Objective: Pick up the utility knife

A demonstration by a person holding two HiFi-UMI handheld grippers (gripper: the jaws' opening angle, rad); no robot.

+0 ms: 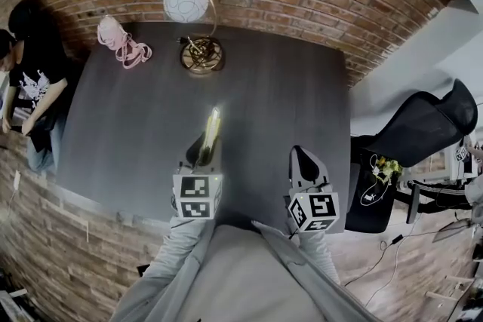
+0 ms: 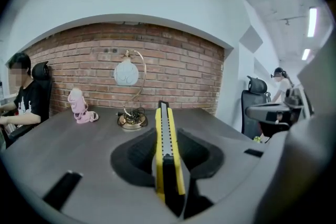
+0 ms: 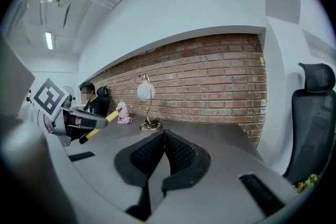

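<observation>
Hanging over a dark table (image 1: 136, 124): yellow-and-black utility knife (image 2: 167, 131).
It is clamped by the left gripper (image 1: 204, 150); the right gripper (image 3: 165, 139) is pressed closed.

Yellow utility knife (image 2: 167, 149) in left tongs (image 2: 169, 165)

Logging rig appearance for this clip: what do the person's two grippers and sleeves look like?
Both the left gripper and right gripper have dark rounded jaws with textured pads, and each carries a white cube with black square markers. The sleeves are light grey.
</observation>
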